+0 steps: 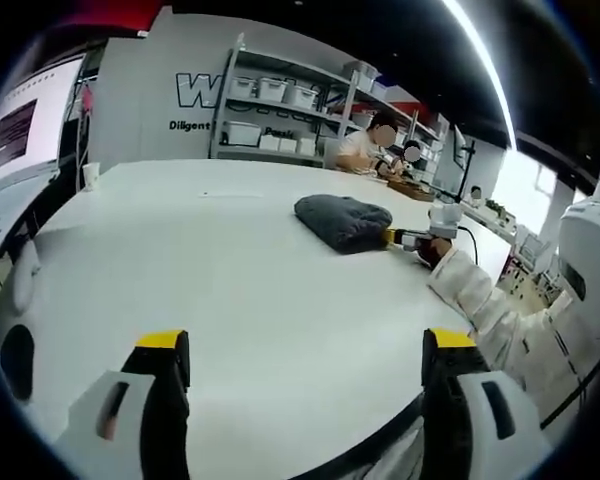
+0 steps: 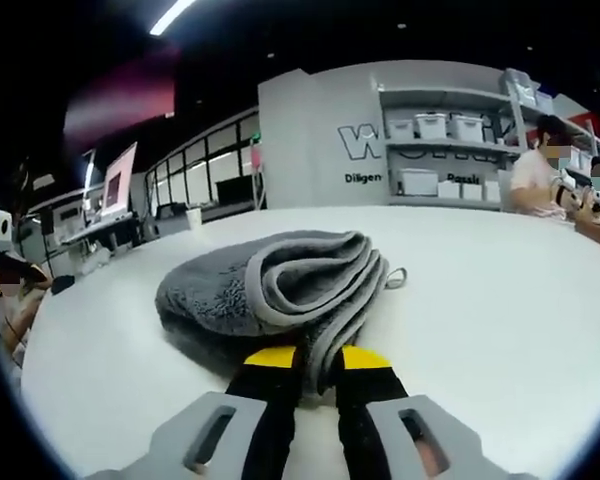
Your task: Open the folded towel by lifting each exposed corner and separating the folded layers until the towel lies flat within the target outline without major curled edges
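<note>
**Risk: lifting several layers at once**

Left gripper [image 1: 305,350] hangs open over bare table [image 1: 230,270], well apart from the towel [image 1: 343,221]. Right gripper [image 2: 317,362] pinches the towel's folded edge; the grabbed layers may rise together, dragging the bundle instead of unfolding it.

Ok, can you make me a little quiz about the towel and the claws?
1. True or false: the grey towel on the white table is spread out flat.
2. Which claw is pinching the towel's edge: A) the left claw or B) the right claw?
3. Fill in: the left claw hangs open over a bare part of the ____.

Key: 1. False, it is still folded in layers. 2. B, its jaws are closed on the folded edge. 3. table.
</note>
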Demonstrator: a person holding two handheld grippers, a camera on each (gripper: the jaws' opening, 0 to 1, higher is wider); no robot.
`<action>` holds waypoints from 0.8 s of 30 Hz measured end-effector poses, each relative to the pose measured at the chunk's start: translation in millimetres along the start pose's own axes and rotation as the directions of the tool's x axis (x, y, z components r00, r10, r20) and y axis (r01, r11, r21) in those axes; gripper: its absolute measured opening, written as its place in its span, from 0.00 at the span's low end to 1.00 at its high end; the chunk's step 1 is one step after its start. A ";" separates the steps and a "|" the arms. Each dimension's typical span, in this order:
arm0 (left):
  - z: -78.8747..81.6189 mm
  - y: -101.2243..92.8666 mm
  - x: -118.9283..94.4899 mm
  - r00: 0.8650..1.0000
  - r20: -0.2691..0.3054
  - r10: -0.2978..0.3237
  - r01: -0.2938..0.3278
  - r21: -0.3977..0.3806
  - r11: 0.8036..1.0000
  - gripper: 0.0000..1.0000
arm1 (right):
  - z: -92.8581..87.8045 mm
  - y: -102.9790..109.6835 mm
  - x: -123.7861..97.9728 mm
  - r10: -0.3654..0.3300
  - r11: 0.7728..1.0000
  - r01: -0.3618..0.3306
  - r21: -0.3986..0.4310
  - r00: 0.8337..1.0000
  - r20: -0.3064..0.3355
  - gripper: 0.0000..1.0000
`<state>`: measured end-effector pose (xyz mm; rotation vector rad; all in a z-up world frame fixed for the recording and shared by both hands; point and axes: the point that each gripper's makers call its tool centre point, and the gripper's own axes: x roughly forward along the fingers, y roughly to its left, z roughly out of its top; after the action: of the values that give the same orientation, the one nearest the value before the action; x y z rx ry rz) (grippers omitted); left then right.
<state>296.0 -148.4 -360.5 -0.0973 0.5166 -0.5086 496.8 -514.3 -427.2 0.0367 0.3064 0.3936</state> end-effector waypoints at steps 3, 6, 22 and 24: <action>-0.3 -1.4 0.8 1.000 0.001 -0.004 0.004 -0.004 1.000 0.95 | 1.1 -2.0 -1.5 -0.010 1.000 0.010 -0.004 1.000 0.006 0.13; -0.7 -3.0 1.5 1.000 -0.002 -0.009 0.009 -0.003 1.000 0.95 | 1.2 -4.5 -3.0 -0.025 1.000 0.025 -0.002 1.000 0.007 0.18; 1.6 -9.3 -2.8 1.000 -0.004 -0.016 0.016 0.014 1.000 0.95 | -6.9 -33.9 -44.8 -0.190 0.981 0.188 -0.045 0.981 -0.046 0.64; 2.0 -12.4 -1.3 1.000 -0.006 -0.025 0.025 0.020 0.999 0.95 | -7.8 -34.5 -51.1 -0.195 0.980 0.193 -0.044 0.980 -0.048 0.68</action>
<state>290.5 -158.6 -355.5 -0.0826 0.5166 -0.5383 462.4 -565.9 -423.2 -0.0422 0.3502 0.2068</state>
